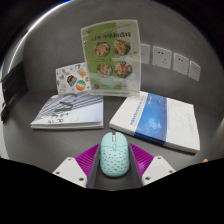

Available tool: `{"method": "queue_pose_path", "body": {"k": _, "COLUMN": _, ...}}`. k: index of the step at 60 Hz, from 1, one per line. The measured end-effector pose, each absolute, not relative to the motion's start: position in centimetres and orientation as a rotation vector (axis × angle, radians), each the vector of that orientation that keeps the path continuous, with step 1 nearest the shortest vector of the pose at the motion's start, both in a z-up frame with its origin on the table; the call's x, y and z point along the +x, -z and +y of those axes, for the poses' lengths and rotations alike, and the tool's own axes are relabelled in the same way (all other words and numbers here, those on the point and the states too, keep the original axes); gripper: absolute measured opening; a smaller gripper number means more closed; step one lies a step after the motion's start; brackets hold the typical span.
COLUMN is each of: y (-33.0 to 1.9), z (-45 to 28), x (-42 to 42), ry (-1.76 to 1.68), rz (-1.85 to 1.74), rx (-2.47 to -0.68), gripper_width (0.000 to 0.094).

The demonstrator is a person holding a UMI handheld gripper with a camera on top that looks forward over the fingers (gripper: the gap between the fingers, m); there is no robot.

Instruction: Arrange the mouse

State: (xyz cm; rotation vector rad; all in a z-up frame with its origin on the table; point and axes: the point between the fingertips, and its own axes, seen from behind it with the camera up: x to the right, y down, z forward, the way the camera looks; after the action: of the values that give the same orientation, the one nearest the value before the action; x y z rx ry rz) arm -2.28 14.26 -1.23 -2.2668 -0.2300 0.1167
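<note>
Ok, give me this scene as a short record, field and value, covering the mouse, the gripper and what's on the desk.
mouse: pale green mouse, lying between the fingers
gripper: gripper with magenta pads at either side of the mouse; firm contact cannot be told
beyond the fingers, one side: blue and white book, flat on the desk
beyond the fingers, other side: white booklet, flat
further back: upright display card with pictures
wall: row of sockets

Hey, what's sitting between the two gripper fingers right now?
In the gripper view, the pale green mouse lies between the fingers of the gripper. Whether the pads press on it cannot be told. Two books lie beyond it on the table.
</note>
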Motion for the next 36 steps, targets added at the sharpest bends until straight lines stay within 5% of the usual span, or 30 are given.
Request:
{"method": "queue_pose_path", "body": {"k": 13, "y": 1.3, "z": 14.2, "x": -2.3, "ry": -0.090, "rz": -0.214, "rx": -2.284, "gripper_width": 0.0433}}
{"method": "queue_pose_path", "body": {"k": 14, "y": 1.3, "z": 14.1, "x": -2.4, "ry": -0.096, "rz": -0.219, "rx": -2.286, "gripper_width": 0.0478}}
{"method": "queue_pose_path", "body": {"k": 18, "y": 0.7, "z": 13.2, "x": -2.9, "ry": -0.173, "rz": -0.234, "rx": -2.270, "gripper_width": 0.0382}}
{"method": "queue_pose_path", "body": {"k": 36, "y": -18.5, "z": 2.5, "x": 9.6, "ry": -0.088, "rz": -0.140, "rx": -1.864, "gripper_width": 0.0375}}
